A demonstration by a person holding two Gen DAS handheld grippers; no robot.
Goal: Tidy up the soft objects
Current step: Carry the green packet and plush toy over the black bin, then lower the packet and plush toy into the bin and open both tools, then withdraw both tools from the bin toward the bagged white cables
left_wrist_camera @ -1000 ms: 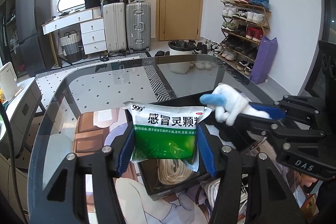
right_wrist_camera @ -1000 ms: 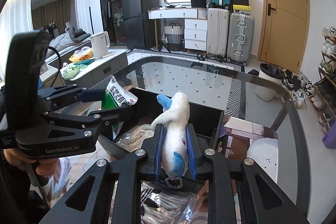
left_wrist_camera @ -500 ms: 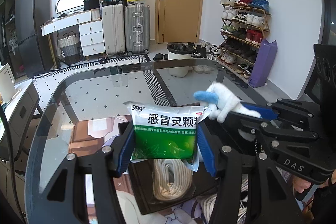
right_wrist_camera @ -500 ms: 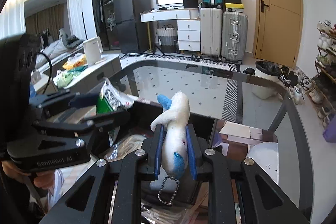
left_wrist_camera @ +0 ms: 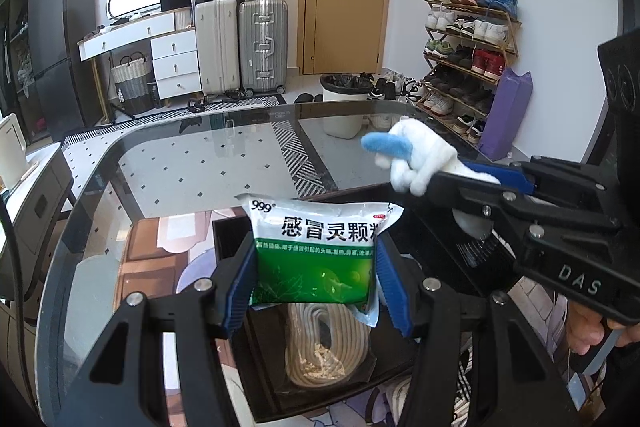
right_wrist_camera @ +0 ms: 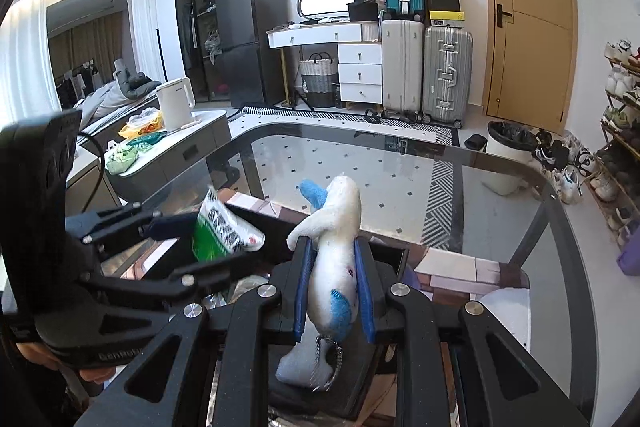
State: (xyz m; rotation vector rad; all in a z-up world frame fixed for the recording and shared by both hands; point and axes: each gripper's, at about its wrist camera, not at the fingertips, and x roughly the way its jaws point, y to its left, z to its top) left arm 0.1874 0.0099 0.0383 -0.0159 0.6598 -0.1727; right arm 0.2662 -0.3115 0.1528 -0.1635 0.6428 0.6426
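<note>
My left gripper [left_wrist_camera: 316, 279] is shut on a green and white medicine pouch [left_wrist_camera: 316, 251] and holds it above a black box [left_wrist_camera: 236, 227] on the glass table. The pouch also shows in the right wrist view [right_wrist_camera: 224, 227]. My right gripper [right_wrist_camera: 334, 291] is shut on a white plush toy with blue fins [right_wrist_camera: 336, 247], held up over the box's right side; the toy also shows in the left wrist view [left_wrist_camera: 412, 157]. A coiled white rope [left_wrist_camera: 328, 343] lies in the box under the pouch.
The glass table [left_wrist_camera: 192, 163] has a dark rounded rim. Beyond it stand suitcases [left_wrist_camera: 240, 43], a white bin [left_wrist_camera: 344, 103] and a shoe rack [left_wrist_camera: 468, 39]. A side counter with a kettle [right_wrist_camera: 174, 103] stands to the left.
Both grippers have risen above the box with their loads. The toy's keychain and tail now hang free below the right fingers. More of the rope shows under the pouch.
</note>
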